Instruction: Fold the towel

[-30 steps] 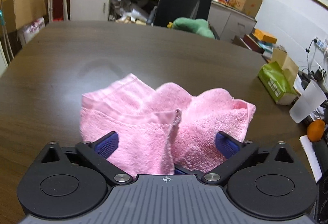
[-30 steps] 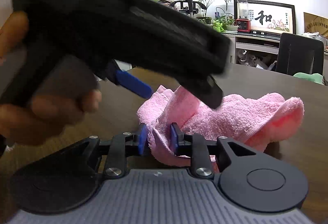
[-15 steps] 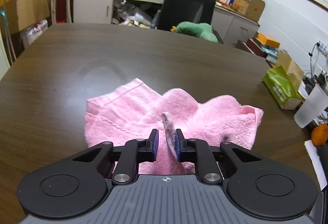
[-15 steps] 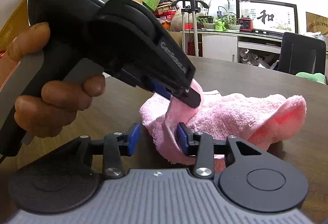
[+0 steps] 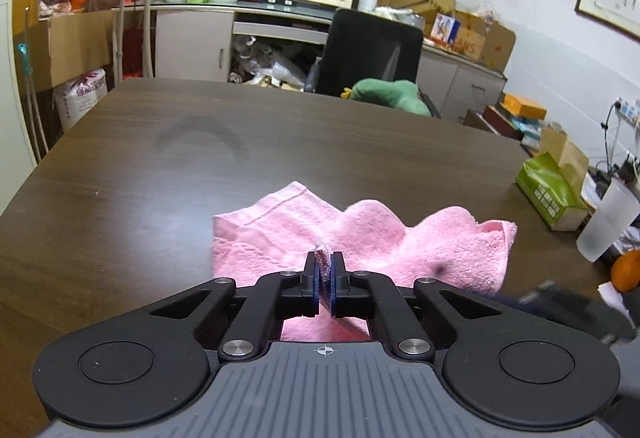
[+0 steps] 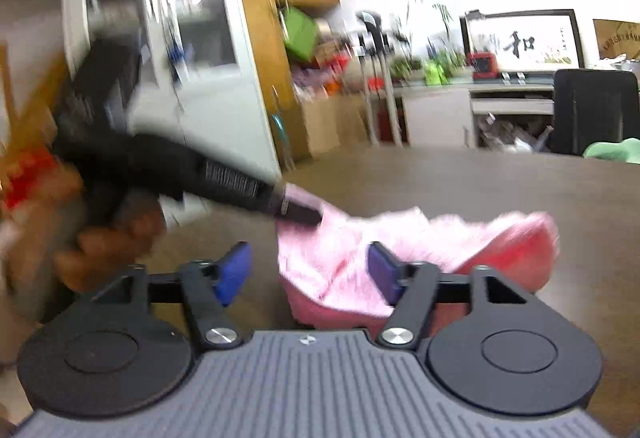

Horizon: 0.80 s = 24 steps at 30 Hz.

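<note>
Pinching the rumpled pink towel (image 5: 360,238), left gripper (image 5: 325,288); right gripper (image 6: 310,272) wide.

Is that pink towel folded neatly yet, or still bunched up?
Still bunched up. The pink towel lies in rumpled humps on the table, one corner pinched in the left gripper; the right gripper is open.

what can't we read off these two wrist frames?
- Towel near edge: left wrist view, hidden behind the left claw body.
- Right claw contact with the towel: right wrist view, motion blur.
- Cup contents: left wrist view, frosted, cut by frame edge.
</note>
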Each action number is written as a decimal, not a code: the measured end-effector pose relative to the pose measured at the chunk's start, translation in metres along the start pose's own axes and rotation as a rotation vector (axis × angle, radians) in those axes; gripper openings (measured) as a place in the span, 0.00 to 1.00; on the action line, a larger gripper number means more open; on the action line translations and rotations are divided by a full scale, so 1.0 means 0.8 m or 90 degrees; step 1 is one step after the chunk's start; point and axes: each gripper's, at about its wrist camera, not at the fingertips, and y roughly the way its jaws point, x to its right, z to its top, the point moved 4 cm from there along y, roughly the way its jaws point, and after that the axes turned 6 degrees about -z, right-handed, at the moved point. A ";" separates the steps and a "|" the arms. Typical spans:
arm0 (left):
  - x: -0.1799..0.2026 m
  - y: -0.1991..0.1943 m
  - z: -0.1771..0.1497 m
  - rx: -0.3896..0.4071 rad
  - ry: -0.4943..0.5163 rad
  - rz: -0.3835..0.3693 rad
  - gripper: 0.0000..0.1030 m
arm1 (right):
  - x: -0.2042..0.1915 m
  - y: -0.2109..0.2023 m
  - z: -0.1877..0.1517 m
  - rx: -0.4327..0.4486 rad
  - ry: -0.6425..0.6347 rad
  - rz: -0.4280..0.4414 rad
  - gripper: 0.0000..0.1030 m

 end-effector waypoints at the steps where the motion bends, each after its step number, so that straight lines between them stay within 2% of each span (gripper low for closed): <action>1: -0.003 -0.006 -0.001 0.006 0.001 -0.003 0.04 | 0.012 -0.015 0.009 0.035 0.032 0.010 0.79; 2: -0.006 -0.012 -0.002 0.012 0.004 -0.005 0.04 | 0.017 -0.018 0.011 0.045 0.045 0.009 0.80; 4: -0.012 -0.023 -0.004 0.023 0.004 -0.008 0.04 | 0.054 -0.038 0.019 0.098 0.152 -0.016 0.80; 6: -0.021 -0.037 -0.008 0.038 -0.003 -0.011 0.04 | 0.086 -0.042 0.018 0.107 0.235 -0.059 0.80; 7: -0.024 -0.041 -0.009 0.042 -0.006 -0.011 0.04 | 0.093 -0.039 0.016 0.097 0.248 -0.076 0.80; 10: -0.034 -0.057 -0.015 0.059 -0.013 -0.017 0.04 | 0.100 -0.026 0.010 0.063 0.246 -0.127 0.80; 13: -0.043 -0.072 -0.022 0.073 -0.017 -0.022 0.04 | 0.104 -0.021 -0.001 0.042 0.263 -0.151 0.79; 18: -0.066 -0.096 -0.030 0.092 -0.032 -0.020 0.04 | 0.122 -0.021 -0.013 0.046 0.309 -0.180 0.78; 22: -0.072 -0.120 -0.042 0.116 0.017 -0.040 0.04 | 0.121 -0.016 -0.018 0.048 0.318 -0.171 0.78; 24: -0.071 -0.127 -0.052 0.126 0.050 -0.035 0.04 | 0.120 -0.008 -0.021 0.035 0.317 -0.159 0.75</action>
